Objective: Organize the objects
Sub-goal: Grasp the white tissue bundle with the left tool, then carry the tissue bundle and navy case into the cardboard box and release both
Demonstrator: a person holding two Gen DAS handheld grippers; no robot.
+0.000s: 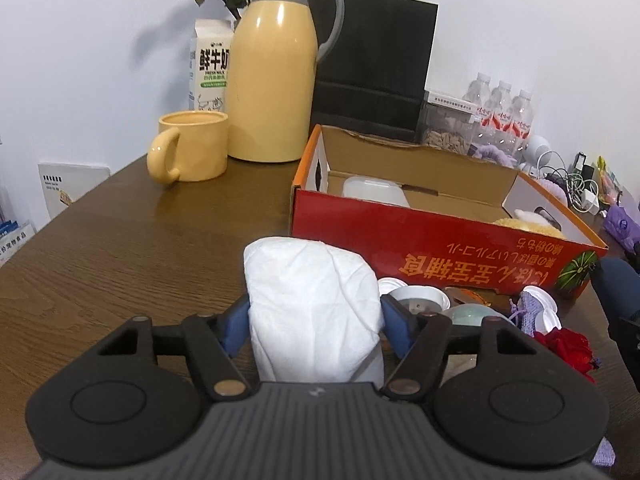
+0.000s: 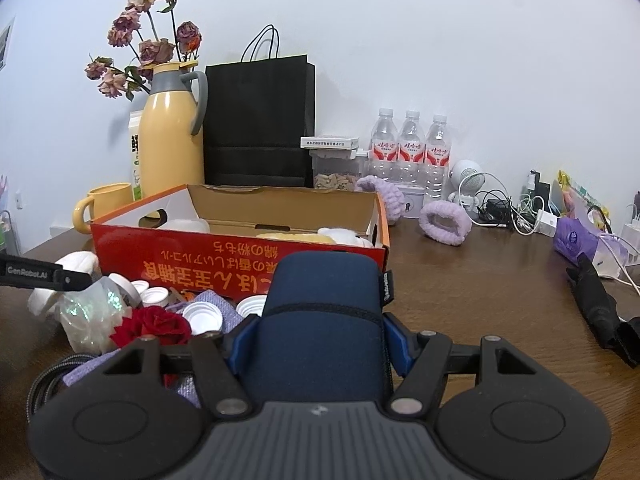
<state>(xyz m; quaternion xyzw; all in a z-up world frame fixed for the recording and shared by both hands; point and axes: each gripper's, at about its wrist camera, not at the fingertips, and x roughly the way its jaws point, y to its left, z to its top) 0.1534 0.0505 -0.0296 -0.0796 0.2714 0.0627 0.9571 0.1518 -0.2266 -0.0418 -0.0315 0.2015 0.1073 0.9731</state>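
My left gripper (image 1: 314, 316) is shut on a soft white bundle (image 1: 312, 280), its blue pads pressing both sides, just in front of the red cardboard box (image 1: 400, 232). My right gripper (image 2: 318, 336) is shut on a navy blue fabric-covered cylinder (image 2: 324, 300), held before the same box (image 2: 180, 248). The box is open on top; a white plastic container (image 1: 374, 190) and a yellowish plush thing (image 1: 528, 226) lie inside. Between the two grippers lies a pile: white caps (image 2: 204, 316), a red rose (image 2: 154, 326), purple knit pieces and a shiny bag (image 2: 92, 312).
Behind the box stand a yellow jug (image 1: 272, 80), a yellow mug (image 1: 192, 152), a milk carton (image 1: 212, 64), a black paper bag (image 2: 258, 120) and three water bottles (image 2: 408, 148). Purple bands (image 2: 442, 224), cables (image 2: 508, 204) and a black folded umbrella (image 2: 596, 308) lie to the right.
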